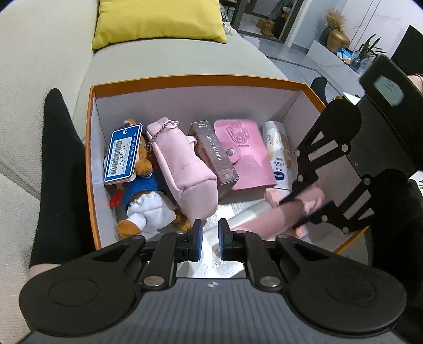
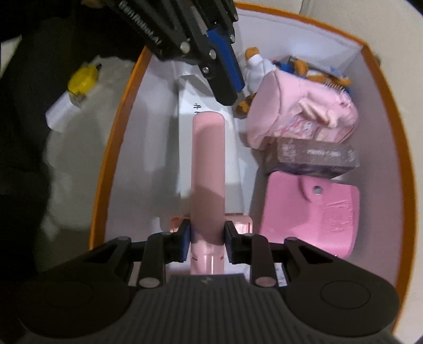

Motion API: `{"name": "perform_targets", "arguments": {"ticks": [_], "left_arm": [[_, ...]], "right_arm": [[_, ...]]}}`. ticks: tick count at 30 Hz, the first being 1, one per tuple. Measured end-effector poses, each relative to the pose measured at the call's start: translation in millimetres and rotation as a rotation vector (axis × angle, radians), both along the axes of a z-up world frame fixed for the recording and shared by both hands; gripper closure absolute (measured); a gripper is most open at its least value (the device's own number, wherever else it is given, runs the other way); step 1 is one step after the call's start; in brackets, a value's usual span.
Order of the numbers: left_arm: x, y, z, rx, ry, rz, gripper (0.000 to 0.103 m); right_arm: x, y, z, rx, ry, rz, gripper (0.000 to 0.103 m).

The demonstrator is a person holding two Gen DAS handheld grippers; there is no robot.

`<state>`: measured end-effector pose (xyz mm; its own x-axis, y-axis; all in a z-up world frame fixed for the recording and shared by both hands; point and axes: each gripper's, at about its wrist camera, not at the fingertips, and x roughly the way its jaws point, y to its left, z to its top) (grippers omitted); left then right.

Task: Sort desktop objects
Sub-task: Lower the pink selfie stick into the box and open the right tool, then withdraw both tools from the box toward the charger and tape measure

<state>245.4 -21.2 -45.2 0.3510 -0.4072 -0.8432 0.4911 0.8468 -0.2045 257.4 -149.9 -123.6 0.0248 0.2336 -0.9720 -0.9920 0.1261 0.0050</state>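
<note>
1. In the left wrist view, the left gripper (image 1: 210, 239) sits nearest, its blue-padded jaws drawn as close as they go with nothing between them, poised over the near end of the orange box (image 1: 185, 80).
2. In the right wrist view, the right gripper (image 2: 207, 239) has its pads pressed on either side of a pink cylindrical case (image 2: 208, 172), which runs forward from the jaws and points down into the box.
3. Under the case lies a white flat item (image 2: 185, 127) on the box floor, with a small pink block (image 2: 244, 223) just beside the right finger.
4. From the left wrist view the same pink case (image 1: 280, 214) shows at the box's near right corner, pinched in the right gripper's black fingers (image 1: 304, 190).
5. Farther in, a row of things fills the back of the box: a plush bear (image 1: 144, 195) in blue and white with a blue price tag (image 1: 123, 156), a pale pink pouch (image 1: 182, 169), a brown "photo card" box (image 1: 215, 156), a bright pink snap wallet (image 1: 244, 156), and a white tube (image 1: 277, 153) against the right wall.
6. The box rests on a light grey sofa (image 1: 39, 79); a black-socked foot (image 1: 59, 169) lies just left of it.
7. A yellow cushion (image 1: 158, 21) sits at the far end of the sofa.
</note>
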Motion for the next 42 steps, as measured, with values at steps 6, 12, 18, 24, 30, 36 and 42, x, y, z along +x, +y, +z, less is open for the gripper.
{"name": "perform_targets", "arguments": {"ticks": [6,12,18,24,30,36,42], "left_arm": [[4,1,-6,-0.015,0.012,-0.001,0.091],[7,1,-9,-0.037,0.02,0.004,0.09],[5,4,-6,-0.061,0.016,0.02,0.09],[-1,4,-3,-0.076,-0.008,0.017,0.09],[-7,3,1,-0.092,-0.032,0.007,0.09],[-12,5,7,-0.099,-0.055,0.006,0.09],[-39,7,32,-0.1,-0.099,0.004,0.09]], "right_arm": [[15,0,-3,-0.013,0.194,-0.04,0.074],[8,-2,7,-0.042,0.197,-0.057,0.073],[19,-8,37,0.085,0.216,-0.081,0.074],[33,-6,38,0.028,0.055,-0.174,0.092],[19,-4,27,0.009,0.062,-0.103,0.099],[12,-3,29,0.005,0.051,-0.086,0.1],[2,-20,61,0.094,-0.049,-0.191,0.096]]}}
